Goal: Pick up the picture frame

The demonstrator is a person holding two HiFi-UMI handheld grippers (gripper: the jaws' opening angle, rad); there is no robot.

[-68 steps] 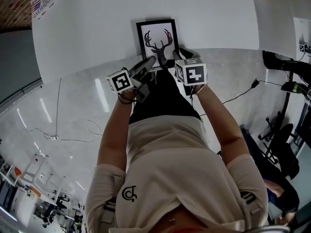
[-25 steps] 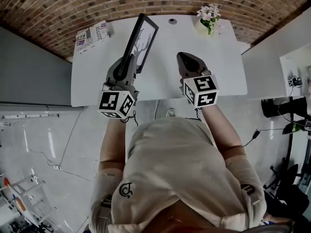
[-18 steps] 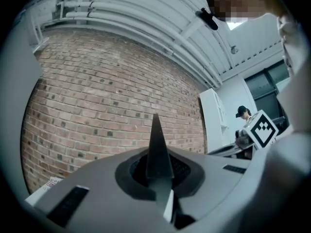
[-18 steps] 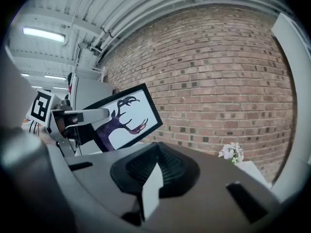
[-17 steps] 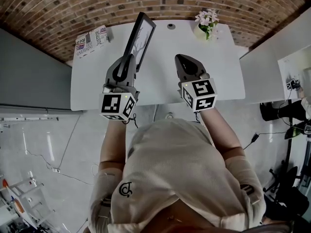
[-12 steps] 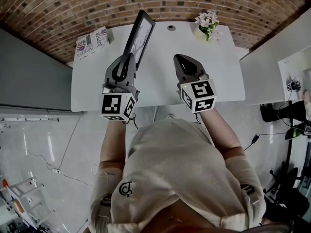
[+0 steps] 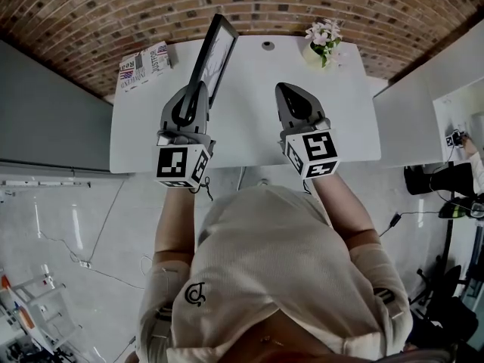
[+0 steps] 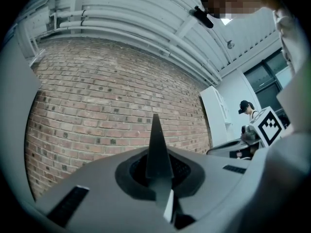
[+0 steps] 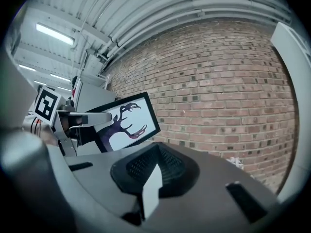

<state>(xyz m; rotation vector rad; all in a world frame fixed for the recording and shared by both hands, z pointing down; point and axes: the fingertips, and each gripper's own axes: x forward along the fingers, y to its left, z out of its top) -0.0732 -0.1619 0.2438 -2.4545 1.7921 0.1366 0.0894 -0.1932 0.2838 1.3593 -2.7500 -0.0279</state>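
Head view, nearest first: the person's two forearms reach out over the near edge of the white table (image 7: pixel 249 131). The left gripper (image 7: pixel 193 97) is clamped on the near short edge of the picture frame (image 7: pixel 212 50). The right gripper (image 7: pixel 285 91) hangs just to the right of it, well apart from the frame, its jaws closed on nothing.

Left gripper view confirms the grip. The frame (image 8: pixel 156 147) shows as a thin dark sliver standing upright between the closed jaws of the left gripper (image 8: pixel 159 174), so the pads pinch both faces. Pinching the edge like this probably keeps the pads off the print and lets one claw carry the load (the free claw looks spare, maybe ready to steady).

Right gripper view: the right gripper (image 9: pixel 154 174) has its jaws together and empty. Beyond and to the left, the frame (image 9: pixel 127 123) sits in the left gripper (image 9: pixel 83 118) with brick wall (image 9: pixel 218 91) behind it.

The frame appears lifted clear of the table, over its left half. Its long axis runs near to far, along the line the left gripper points, leaning a bit right at the far end. It stands on edge, with the antler print facing right and the antler tips toward the far end.

Farther back on the table are a stack of papers (image 7: pixel 144 60) at far left and a small flower pot (image 7: pixel 321 36) at far right.
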